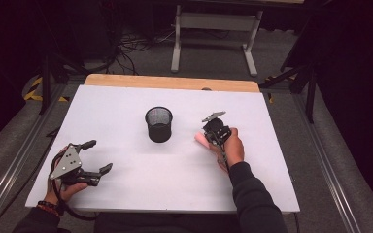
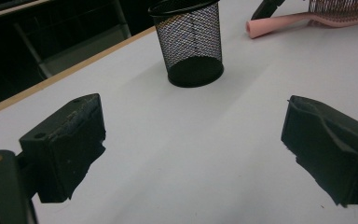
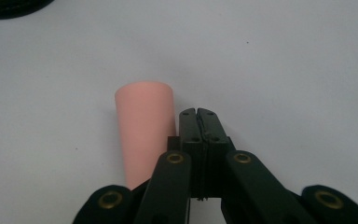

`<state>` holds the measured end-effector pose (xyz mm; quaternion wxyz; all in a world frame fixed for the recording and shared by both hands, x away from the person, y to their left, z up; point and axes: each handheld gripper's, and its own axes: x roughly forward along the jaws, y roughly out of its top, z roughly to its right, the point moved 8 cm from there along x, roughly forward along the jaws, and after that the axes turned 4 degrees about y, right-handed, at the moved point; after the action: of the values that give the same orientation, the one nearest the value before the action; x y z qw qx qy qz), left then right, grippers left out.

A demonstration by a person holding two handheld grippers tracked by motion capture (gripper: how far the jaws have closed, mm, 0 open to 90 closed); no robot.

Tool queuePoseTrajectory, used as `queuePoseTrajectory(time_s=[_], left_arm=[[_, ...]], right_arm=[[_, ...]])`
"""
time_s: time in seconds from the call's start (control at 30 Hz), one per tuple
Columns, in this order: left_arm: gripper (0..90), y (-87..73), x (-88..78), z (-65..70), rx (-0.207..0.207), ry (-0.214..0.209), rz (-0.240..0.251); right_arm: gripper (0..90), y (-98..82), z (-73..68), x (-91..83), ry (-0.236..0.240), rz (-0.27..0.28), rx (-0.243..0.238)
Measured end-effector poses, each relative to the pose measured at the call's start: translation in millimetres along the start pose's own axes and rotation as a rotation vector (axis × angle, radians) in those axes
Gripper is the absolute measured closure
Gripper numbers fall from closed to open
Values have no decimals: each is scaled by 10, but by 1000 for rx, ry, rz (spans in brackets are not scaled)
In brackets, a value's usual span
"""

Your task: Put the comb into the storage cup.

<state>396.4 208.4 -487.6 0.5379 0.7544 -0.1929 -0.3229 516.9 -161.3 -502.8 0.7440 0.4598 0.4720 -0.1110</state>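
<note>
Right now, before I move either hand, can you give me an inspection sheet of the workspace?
Surface: white tabletop, wooden far edge, level.
Job's things: pink brush handle lying flat; black mesh cup upright, middle of the table.
Clutter: nothing seen.
Grippers: right gripper jaws shut, beside the handle, not around it; left gripper jaws wide open, nothing between them.
Cables: black cable at the left gripper.
Surroundings: grey floor, white frame beyond.
</note>
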Motion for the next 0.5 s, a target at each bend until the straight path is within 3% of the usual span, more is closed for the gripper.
queuePoseTrajectory(time_s=[0.33,0.5], left_arm=[[68,-12,15,10,-1,-5,-9],[68,-17,17,14,4,-5,-17]], right_arm=[[900,-21,-244,-25,61,32,-50],[900,-63,-308,-64,63,26,-71]])
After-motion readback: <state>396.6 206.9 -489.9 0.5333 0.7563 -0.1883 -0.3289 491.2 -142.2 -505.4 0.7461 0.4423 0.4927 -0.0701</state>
